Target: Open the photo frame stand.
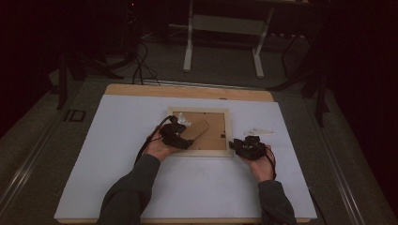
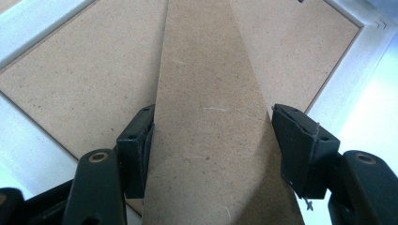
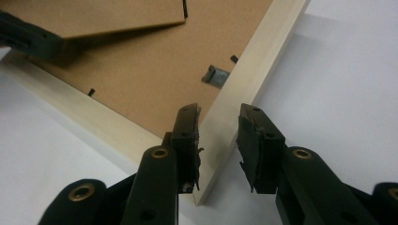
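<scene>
1. Left gripper: it sits over the left half of a picture frame lying back-up on the white surface. In the left gripper view its fingers straddle the fibreboard easel stand, which is raised at an angle off the backing board. The left finger touches the stand's edge; whether the right finger presses cannot be told.
2. Risk, left side: the stand is thin board, apparently hinged to the backing. Lifting or twisting it too far could crease it or tear the hinge; a loose hold could let it slip and drop flat.
3. Right gripper: at the frame's near right corner. In the right gripper view the fingers are part-spread across the pale wooden rail, a gap visible on the right side, so they are not clamping.
4. Risk, right side: with the rail unclamped, a pull on the stand could drag or tip the frame. A metal hanger clip lies nearby.
5. A clear wrapper lies just beyond the right gripper; a sweep could knock it
</scene>
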Demonstrator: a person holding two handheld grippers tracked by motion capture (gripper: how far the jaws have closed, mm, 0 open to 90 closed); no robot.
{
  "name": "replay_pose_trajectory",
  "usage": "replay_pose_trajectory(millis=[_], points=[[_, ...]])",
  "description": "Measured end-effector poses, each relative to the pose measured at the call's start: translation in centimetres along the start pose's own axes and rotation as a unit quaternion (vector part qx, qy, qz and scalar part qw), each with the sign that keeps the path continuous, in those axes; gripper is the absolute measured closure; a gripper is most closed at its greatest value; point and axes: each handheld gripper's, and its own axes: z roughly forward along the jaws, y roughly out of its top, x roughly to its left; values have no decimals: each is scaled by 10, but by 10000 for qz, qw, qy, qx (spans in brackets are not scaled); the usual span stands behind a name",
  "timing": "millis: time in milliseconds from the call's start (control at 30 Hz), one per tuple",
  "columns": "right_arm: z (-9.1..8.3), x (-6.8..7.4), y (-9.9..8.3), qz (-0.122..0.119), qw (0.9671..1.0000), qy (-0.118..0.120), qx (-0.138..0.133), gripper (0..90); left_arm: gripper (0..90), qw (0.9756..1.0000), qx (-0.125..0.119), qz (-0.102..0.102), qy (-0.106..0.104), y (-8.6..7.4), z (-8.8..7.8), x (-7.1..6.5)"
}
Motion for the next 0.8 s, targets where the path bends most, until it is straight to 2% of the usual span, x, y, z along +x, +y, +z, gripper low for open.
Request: replay_pose_trajectory(millis=[467, 800], points=[[-1, -5, 27, -181, 9997, -95, 96, 679, 376, 9994, -165, 254, 165, 1, -9, -9], [-1, -9, 44, -206, 9997, -142, 81, 679, 376, 9990, -218, 289, 242, 0, -11, -12]])
